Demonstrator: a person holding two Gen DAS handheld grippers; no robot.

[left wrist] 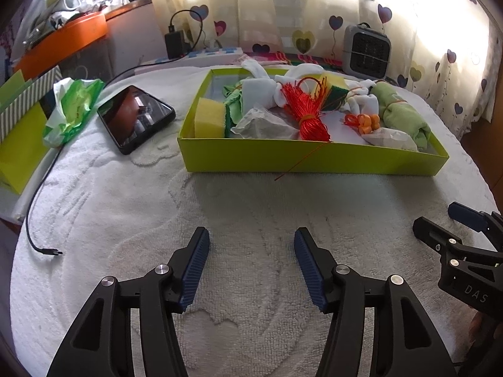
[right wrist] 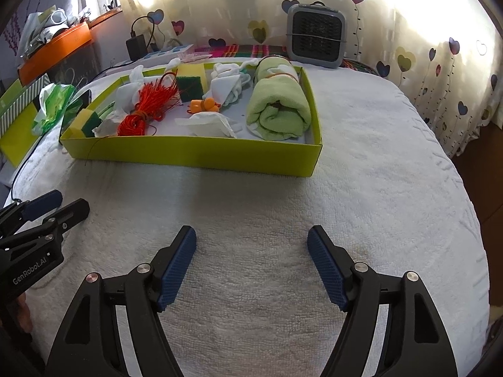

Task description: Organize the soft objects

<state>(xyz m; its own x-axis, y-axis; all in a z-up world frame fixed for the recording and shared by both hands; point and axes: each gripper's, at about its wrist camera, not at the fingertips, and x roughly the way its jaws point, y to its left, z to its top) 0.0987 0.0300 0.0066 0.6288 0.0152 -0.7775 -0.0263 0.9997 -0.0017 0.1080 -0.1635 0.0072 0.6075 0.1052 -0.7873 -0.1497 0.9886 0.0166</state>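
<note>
A lime-green shallow box (left wrist: 311,156) (right wrist: 195,154) sits on the white towel. It holds a rolled green towel (left wrist: 400,114) (right wrist: 278,106), a red cord bundle (left wrist: 306,110) (right wrist: 147,106), yellow-green sponges (left wrist: 209,118) (right wrist: 190,77), white socks (left wrist: 283,78) (right wrist: 224,84), crumpled tissues (left wrist: 264,124) (right wrist: 210,124) and an orange piece (left wrist: 367,122) (right wrist: 202,105). My left gripper (left wrist: 251,267) (right wrist: 56,207) is open and empty over the towel in front of the box. My right gripper (right wrist: 251,267) (left wrist: 446,220) is open and empty beside it.
A black phone (left wrist: 135,117) and a green plastic bag (left wrist: 72,110) lie left of the box. A black cable (left wrist: 34,220) runs along the left edge. A grey fan heater (left wrist: 366,50) (right wrist: 316,34) stands behind. An orange tray (left wrist: 63,40) sits at far left.
</note>
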